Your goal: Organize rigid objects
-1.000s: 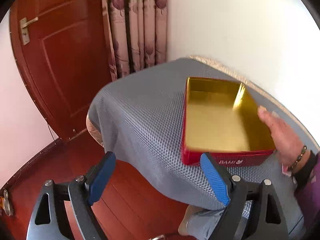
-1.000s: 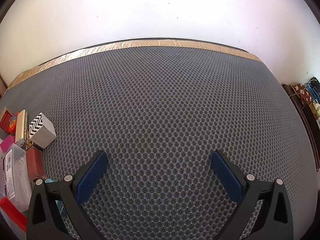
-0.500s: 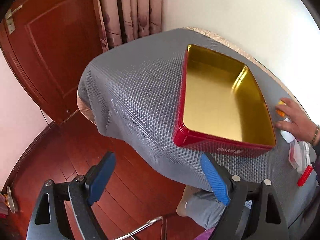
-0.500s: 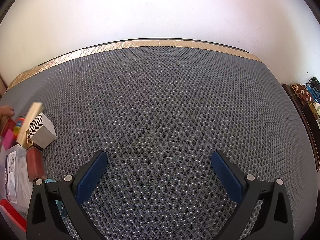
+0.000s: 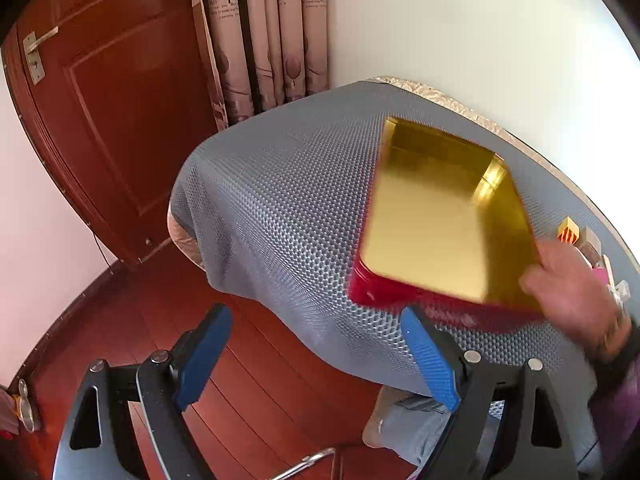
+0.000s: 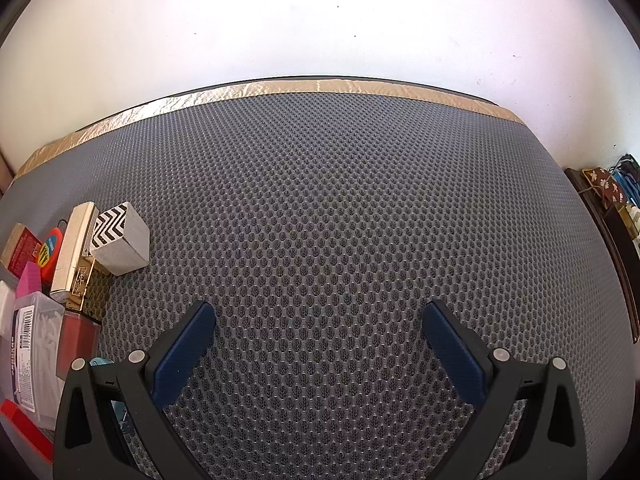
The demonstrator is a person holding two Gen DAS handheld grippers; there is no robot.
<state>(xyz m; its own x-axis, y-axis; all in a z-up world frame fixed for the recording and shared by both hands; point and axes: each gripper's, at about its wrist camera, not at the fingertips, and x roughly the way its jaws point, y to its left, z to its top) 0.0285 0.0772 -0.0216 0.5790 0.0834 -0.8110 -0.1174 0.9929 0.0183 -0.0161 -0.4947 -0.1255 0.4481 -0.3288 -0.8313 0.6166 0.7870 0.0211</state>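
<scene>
A red tin with a gold inside (image 5: pixel 436 224) lies open and empty on the grey mesh-covered table (image 5: pixel 288 200). A bare hand (image 5: pixel 568 284) rests on its right near corner. My left gripper (image 5: pixel 316 344) is open and empty, off the table's left front edge, over the floor. My right gripper (image 6: pixel 318 332) is open and empty, low over the mesh. Small rigid items lie at its left: a zigzag-patterned white box (image 6: pixel 120 240), a gold case (image 6: pixel 74 248), a red box (image 6: pixel 78 342), a clear plastic box (image 6: pixel 30 344). Some also show beyond the tin (image 5: pixel 580 236).
A red wooden door (image 5: pixel 104 92) and a curtain (image 5: pixel 264 32) stand behind the table's left end. The white wall (image 6: pixel 320 20) runs along the far edge, lined with gold tape (image 6: pixel 280 90). A dark shelf with items (image 6: pixel 612 200) is at the right.
The left gripper's view has shifted and the tin looks turned. The bare hand has moved from the small items onto the tin's corner. The gold case lies flatter. My right gripper has not moved.
</scene>
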